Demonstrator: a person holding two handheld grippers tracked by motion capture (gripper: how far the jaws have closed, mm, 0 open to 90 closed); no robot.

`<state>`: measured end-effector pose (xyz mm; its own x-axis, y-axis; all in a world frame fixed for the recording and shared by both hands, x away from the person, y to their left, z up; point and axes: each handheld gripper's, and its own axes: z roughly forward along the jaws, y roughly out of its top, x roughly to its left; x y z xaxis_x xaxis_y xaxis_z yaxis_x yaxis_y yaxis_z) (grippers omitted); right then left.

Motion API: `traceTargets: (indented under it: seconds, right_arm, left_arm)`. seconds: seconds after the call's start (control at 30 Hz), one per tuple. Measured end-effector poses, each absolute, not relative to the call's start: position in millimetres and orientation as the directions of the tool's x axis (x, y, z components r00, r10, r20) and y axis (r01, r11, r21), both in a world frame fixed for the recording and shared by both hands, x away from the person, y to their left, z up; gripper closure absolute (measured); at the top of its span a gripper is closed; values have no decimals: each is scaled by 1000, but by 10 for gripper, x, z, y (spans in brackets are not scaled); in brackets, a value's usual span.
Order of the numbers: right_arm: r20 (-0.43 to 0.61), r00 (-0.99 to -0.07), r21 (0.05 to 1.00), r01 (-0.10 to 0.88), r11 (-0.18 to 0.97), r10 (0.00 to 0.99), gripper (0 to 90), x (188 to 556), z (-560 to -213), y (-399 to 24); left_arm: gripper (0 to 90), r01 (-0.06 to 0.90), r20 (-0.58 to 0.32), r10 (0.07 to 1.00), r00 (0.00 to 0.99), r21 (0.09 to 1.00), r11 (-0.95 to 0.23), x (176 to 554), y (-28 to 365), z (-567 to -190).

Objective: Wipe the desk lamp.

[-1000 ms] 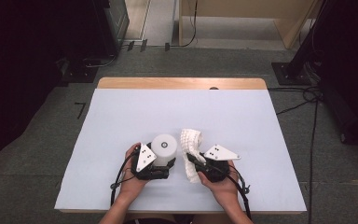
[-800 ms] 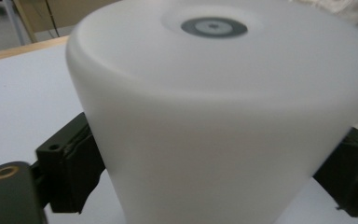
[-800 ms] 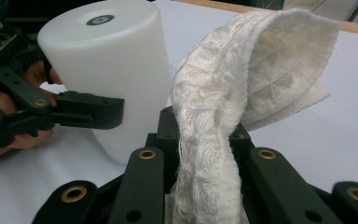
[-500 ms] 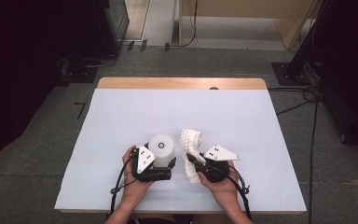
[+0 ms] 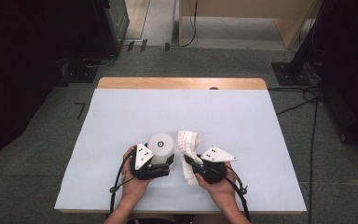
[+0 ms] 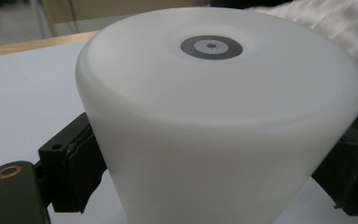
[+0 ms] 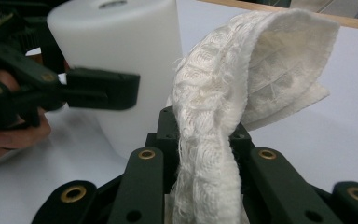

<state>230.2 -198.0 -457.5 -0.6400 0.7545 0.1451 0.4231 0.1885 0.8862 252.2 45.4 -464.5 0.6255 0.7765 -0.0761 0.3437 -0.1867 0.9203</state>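
While your two hands sit close together near the 6 o'clock edge of the worktop (image 5: 121,112), most of the white sheet toward 12, 9 and 3 o'clock lies bare, so you have open room on every side but the near one. Your left gripper (image 5: 164,161) has its fingers (image 6: 72,165) clenched on the flanks of the white cylinder (image 5: 161,145), which stands upright on the sheet with a small grey ring on its top face. Your right gripper (image 5: 189,163) is pinched tight on the white woven cloth (image 5: 188,144); the cloth rises from between the fingers (image 7: 144,179), arches over toward 12 o'clock and hangs just beside the cylinder, at its 3 o'clock side. A strip of bare wood shows along the far edge of the worktop. Grey carpet (image 5: 51,140) surrounds it, with cables (image 5: 314,121) trailing on the floor at 3 o'clock and dark equipment at 10 o'clock. Compared with a second ago, the cylinder, the cloth and both of your hands lie where they were; nothing on the sheet has shifted noticeably.
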Motion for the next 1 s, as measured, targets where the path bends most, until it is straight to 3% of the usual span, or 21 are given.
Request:
traceTargets:
  seconds: [0.17, 0.33, 0.63, 1.0]
  right_arm:
    - [153, -649, 881, 431, 194, 746, 747, 2298, -4594, -1938]
    - [154, -654, 891, 416, 182, 741, 748, 2278, -4562, -1922]
    - [115, -685, 950, 287, 122, 720, 749, 2182, -4303, -2002]
    - [148, -684, 898, 395, 193, 714, 746, 2276, -4559, -1913]
  left_arm:
    - [87, 334, -164, 700, 695, 936, -112, 2527, 563, -4494]
    - [87, 341, -179, 669, 721, 933, -118, 2532, 571, -4479]
    - [87, 354, -176, 629, 757, 920, -168, 2525, 478, -4529]
    - [87, 349, -191, 648, 737, 929, -122, 2558, 610, -4455]
